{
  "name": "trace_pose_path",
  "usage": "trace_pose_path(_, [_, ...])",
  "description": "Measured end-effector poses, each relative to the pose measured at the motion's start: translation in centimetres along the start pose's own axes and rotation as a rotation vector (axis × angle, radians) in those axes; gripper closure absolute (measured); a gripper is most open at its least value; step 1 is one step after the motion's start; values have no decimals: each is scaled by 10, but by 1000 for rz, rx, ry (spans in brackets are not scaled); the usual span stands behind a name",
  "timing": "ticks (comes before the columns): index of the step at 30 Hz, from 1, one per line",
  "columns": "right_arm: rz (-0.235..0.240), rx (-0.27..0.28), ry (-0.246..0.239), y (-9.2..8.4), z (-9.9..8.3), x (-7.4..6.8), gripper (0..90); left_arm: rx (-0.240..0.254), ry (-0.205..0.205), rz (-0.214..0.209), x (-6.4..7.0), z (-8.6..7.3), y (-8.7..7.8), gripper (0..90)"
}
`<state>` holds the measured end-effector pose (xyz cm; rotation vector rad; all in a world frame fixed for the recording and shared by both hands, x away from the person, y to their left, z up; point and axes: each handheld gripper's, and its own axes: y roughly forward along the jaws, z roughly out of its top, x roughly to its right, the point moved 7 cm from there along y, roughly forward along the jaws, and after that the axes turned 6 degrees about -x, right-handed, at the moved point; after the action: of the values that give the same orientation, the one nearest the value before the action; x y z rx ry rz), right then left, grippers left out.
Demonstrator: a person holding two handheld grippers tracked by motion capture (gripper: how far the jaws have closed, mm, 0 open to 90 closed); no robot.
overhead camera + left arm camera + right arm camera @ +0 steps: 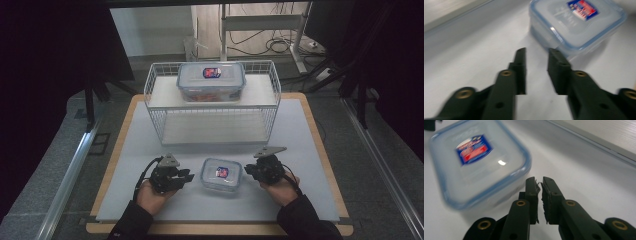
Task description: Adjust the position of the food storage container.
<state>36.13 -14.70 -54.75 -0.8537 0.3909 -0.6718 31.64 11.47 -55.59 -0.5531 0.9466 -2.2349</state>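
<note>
A small clear lidded box (221, 174) with a blue rim and a red-and-blue label lies on the white board near the front. My left gripper (190, 176) sits just left of it, jaws pointing at the box. In the left gripper view the jaws (537, 53) stand open with bare table between them, and the box (579, 22) lies just beyond their tips, to the right. My right gripper (248, 171) sits close on the box's right side. In the right gripper view its jaws (538, 181) are shut to a thin slit, holding nothing, with the box (476, 162) to their left.
A white wire rack (155, 95) stands at the back of the board (300, 150). A larger lidded box (211, 80) rests on the rack's top shelf; the lower level is bare. Dark screens flank the table, and cables lie on the floor behind.
</note>
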Motion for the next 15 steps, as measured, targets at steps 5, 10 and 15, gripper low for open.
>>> trace_pose_path(5, [19,-7,-45,-11,-9,-8,723,28,16,57,0,-9,-3,416])
trace_pose_path(10, [47,-15,-53,-12,-14,-15,532,60,8,64,1,-16,-8,242])
trace_pose_path(15, [43,9,-51,-13,-20,-11,315,74,-7,53,1,-20,-12,178])
